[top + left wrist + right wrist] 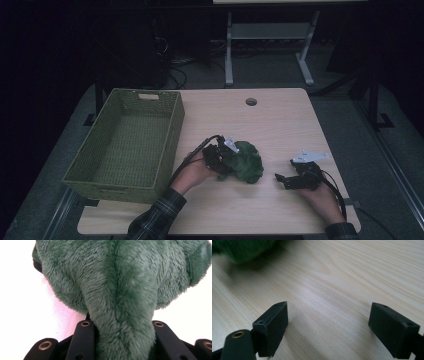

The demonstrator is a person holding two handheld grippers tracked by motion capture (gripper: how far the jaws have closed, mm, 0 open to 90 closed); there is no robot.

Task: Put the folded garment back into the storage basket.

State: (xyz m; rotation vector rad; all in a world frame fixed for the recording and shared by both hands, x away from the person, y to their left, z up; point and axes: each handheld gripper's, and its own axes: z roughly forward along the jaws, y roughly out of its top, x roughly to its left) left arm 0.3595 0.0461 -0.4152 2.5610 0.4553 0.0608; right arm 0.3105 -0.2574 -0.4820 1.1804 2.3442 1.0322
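At the near edge of the table (280, 120), the right gripper (286, 181) rests with jaws spread and nothing between them, the left gripper (226, 165) pinches the green plush toy (247, 161) mid-table, and farther left the green woven basket (172, 125) holds nothing.

Dark green plush toy (246, 161), olive woven basket (129, 145), pale wood-grain table (280, 125)
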